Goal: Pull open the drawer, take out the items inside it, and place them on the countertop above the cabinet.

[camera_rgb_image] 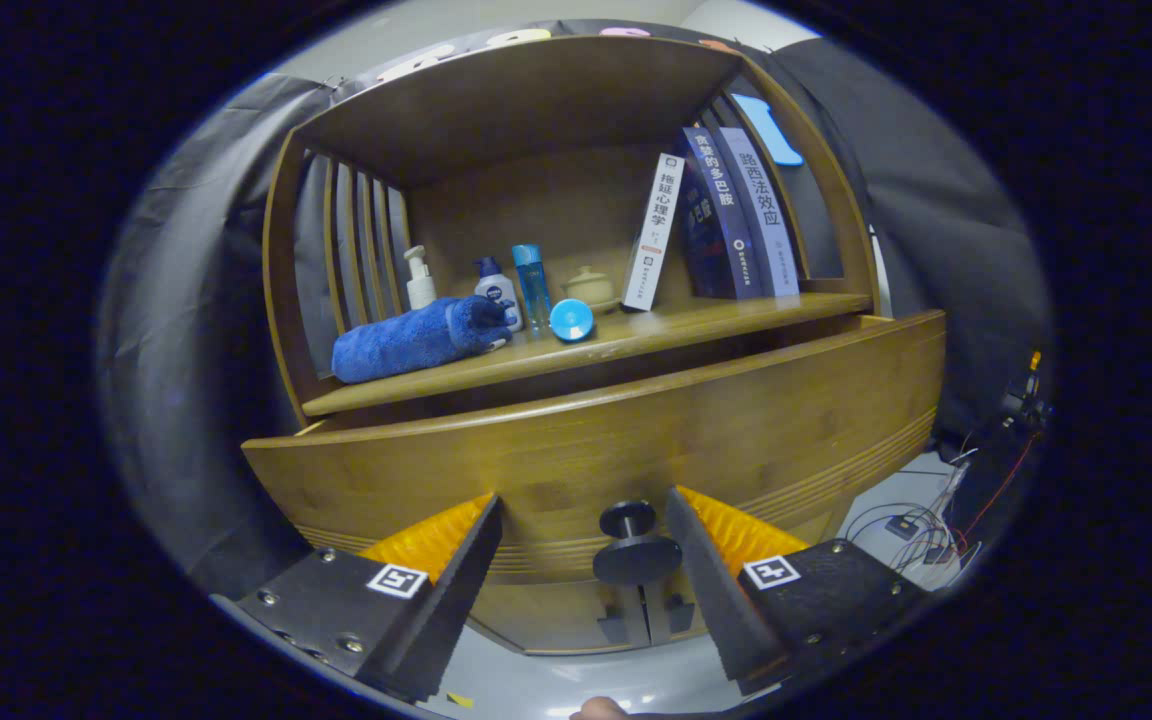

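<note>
While the tool (584,520) gapes wide around the drawer knob (632,545), drawer (636,440) ajar, Chinese-titled books (726,215) shelved above

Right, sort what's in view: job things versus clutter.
Job: drawer; its knob, between the open fingers, untouched; countertop.
Lying about: blue towel; bottles; blue lid; small pot; books; floor cables.
</note>
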Demonstrator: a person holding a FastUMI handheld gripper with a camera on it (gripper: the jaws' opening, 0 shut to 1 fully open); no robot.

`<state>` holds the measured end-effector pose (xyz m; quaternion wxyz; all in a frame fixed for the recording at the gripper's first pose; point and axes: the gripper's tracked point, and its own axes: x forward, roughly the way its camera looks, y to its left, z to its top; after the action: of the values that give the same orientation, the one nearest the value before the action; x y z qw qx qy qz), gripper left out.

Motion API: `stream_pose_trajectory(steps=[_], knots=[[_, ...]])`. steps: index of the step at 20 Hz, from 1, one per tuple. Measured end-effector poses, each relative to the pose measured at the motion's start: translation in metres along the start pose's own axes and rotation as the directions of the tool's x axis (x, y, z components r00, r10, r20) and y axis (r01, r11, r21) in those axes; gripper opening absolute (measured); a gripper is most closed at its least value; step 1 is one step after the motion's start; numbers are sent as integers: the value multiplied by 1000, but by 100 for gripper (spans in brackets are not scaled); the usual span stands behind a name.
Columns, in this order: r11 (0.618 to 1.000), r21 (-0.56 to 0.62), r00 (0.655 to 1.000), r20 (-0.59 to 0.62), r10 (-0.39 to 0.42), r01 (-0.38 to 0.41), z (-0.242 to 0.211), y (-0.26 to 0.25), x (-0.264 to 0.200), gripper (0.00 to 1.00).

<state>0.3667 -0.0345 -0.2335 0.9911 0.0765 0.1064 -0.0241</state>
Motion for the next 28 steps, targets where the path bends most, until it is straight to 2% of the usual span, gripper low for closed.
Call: stream_pose_trajectory(steps=[10, 15, 28], knots=[[1000, 3, 1000, -21, 7, -7, 4, 2, 28, 99], [1000, 9, 998, -68, 12, -11, 5, 2, 41, 99], [998, -63, 993, -114, -13, 6, 4, 4, 61, 99]])
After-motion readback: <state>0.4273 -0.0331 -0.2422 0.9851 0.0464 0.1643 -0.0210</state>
